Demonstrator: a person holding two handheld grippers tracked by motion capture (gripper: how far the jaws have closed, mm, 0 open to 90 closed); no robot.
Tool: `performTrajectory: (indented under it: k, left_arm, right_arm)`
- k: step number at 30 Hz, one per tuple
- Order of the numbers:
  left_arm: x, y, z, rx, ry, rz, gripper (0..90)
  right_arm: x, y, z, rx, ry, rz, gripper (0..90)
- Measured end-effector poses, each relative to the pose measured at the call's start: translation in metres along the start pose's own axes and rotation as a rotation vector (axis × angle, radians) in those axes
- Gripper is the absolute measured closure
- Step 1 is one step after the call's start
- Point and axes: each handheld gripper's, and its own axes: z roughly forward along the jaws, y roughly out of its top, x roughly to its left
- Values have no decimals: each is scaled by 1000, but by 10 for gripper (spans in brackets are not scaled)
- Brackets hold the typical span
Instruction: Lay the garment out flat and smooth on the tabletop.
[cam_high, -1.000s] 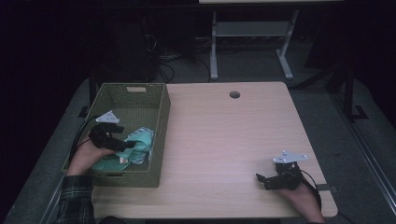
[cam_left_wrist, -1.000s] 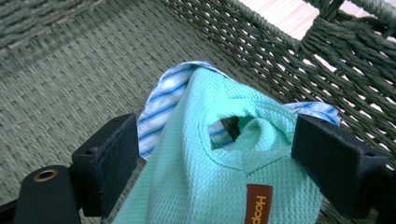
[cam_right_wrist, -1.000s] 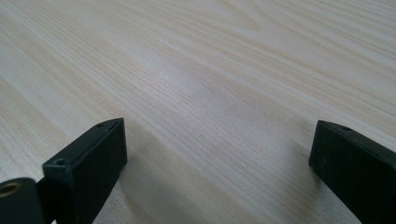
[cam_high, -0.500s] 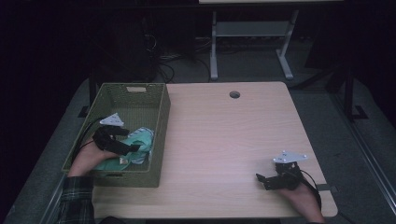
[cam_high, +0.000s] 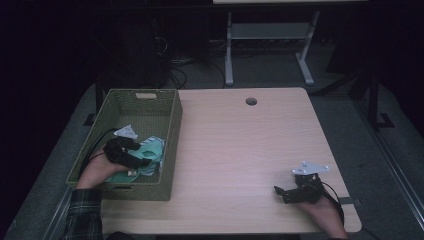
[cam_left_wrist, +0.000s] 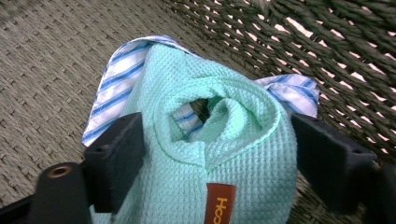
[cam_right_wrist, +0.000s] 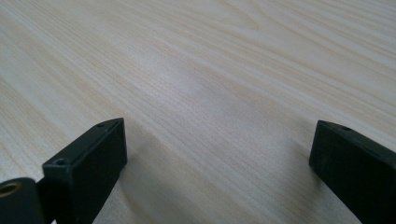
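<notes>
A mint-green waffle cloth (cam_left_wrist: 243, 163) with an orange tag lies bunched in the green woven basket (cam_high: 171, 131), over a blue-and-white striped cloth (cam_left_wrist: 116, 77). In the high view the mint cloth (cam_high: 154, 150) sits at the basket's near right. My left gripper (cam_left_wrist: 215, 140) reaches down into the basket (cam_left_wrist: 56, 56). Its jaws have just been closing, and the bunched mint cloth now sits between them, with both pads at its sides. In the high view the left gripper (cam_high: 144, 161) is over the cloth. My right gripper (cam_high: 278, 192) rests open on the bare wooden table (cam_right_wrist: 201, 70) at the near right, nothing between its jaws.
The light wooden table (cam_high: 240, 140) has a round cable hole (cam_high: 251, 101) near its far edge. The basket stands along the table's left side. Beyond the table are a dark floor, cables and a metal stand (cam_high: 270, 35).
My left hand has moved a little toward the near right inside the basket, onto the mint cloth. The right hand and gripper have not moved.
</notes>
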Motion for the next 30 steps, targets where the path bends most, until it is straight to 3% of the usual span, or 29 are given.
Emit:
performTrajectory:
  k: [4, 12, 15, 22, 24, 30]
  left_arm:
    - [1, -1, -1, 2, -2, -1, 350]
    - [3, -1, -3, 33, -17, -39, 735]
    - [4, -1, -4, 31, -16, -43, 836]
    - [8, 2, -15, -60, -43, -92, 858]
    - [7, 4, -17, -74, -46, -89, 858]
    - [5, 11, -26, -124, -6, -107, 859]
  right_arm:
    - [0, 0, 0, 0, 0, 0, 37]
    - [0, 0, 0, 0, 0, 0, 37]
    - [0, 0, 0, 0, 0, 0, 37]
    - [0, 0, 0, 1, 0, 0, 37]
    - [0, 0, 0, 1, 0, 0, 37]
    - [0, 0, 0, 1, 0, 0, 37]
